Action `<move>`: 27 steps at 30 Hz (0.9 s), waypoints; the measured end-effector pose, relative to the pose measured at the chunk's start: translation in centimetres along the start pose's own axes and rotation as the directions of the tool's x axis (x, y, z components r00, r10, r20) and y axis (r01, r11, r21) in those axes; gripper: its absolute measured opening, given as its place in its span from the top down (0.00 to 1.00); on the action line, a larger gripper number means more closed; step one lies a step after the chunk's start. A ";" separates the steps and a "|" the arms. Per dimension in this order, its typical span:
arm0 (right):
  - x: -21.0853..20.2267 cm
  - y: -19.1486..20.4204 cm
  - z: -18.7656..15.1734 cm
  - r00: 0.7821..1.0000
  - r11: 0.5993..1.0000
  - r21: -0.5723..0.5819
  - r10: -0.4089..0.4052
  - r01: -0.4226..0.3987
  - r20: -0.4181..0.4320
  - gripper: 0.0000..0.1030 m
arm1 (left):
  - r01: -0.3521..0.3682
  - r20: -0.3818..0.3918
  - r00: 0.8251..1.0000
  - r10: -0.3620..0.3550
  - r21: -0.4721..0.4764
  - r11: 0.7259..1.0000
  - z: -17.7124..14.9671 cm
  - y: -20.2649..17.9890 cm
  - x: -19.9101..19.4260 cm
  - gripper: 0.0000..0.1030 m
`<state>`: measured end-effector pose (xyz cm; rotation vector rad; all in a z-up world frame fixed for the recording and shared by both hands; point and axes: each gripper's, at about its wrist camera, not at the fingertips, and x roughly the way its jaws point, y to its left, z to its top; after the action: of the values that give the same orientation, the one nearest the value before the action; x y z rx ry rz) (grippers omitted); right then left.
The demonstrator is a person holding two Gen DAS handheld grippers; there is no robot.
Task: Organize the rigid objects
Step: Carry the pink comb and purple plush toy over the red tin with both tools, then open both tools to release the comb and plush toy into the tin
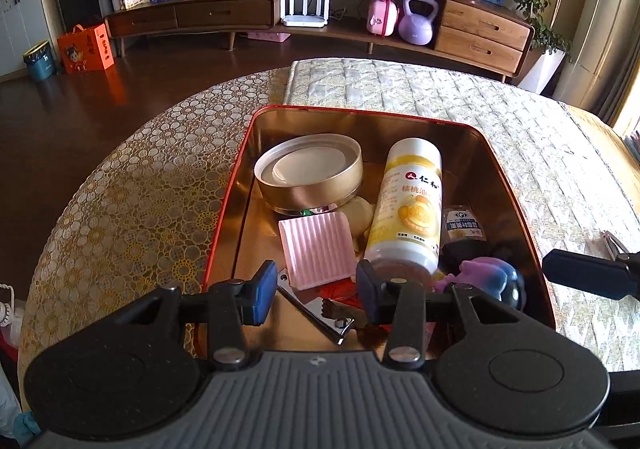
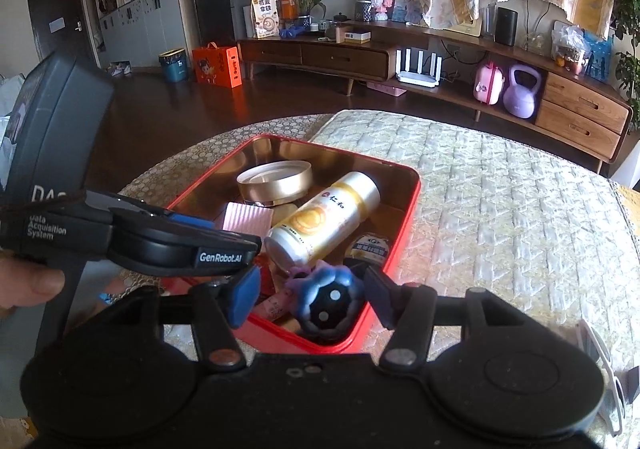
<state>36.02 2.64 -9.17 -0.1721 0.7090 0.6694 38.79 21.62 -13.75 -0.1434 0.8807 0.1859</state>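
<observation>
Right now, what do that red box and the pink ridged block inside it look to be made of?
The red box looks like thin metal: its gold inner walls shine and mirror the contents. The pink ridged block looks matte, likely plastic or rubber; its grooves show no gleam.

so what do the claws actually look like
Both are black plastic, with two round discs on the body and silver pivot bolts. The left claw has bright blue pads and a ribbed grey top; its side reads GenRobot.AI and Data Acquisition System. The right claw has blue pads too.
</observation>
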 end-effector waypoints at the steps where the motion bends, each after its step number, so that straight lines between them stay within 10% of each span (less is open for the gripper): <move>1: -0.3 -0.1 0.0 1.000 1.000 0.005 0.003 -0.003 0.000 0.43 | 0.003 -0.001 1.000 -0.003 -0.006 1.000 -0.1 0.0 -0.2 0.58; 27: -11.5 -2.1 -2.7 0.997 0.993 0.116 0.029 -0.037 0.074 0.19 | 0.052 0.079 0.995 -0.056 0.047 0.998 -3.2 -4.1 -11.2 0.38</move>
<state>29.35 -5.83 -3.88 -0.0276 0.6810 0.6600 30.35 15.87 -6.89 -0.1173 0.7998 0.1204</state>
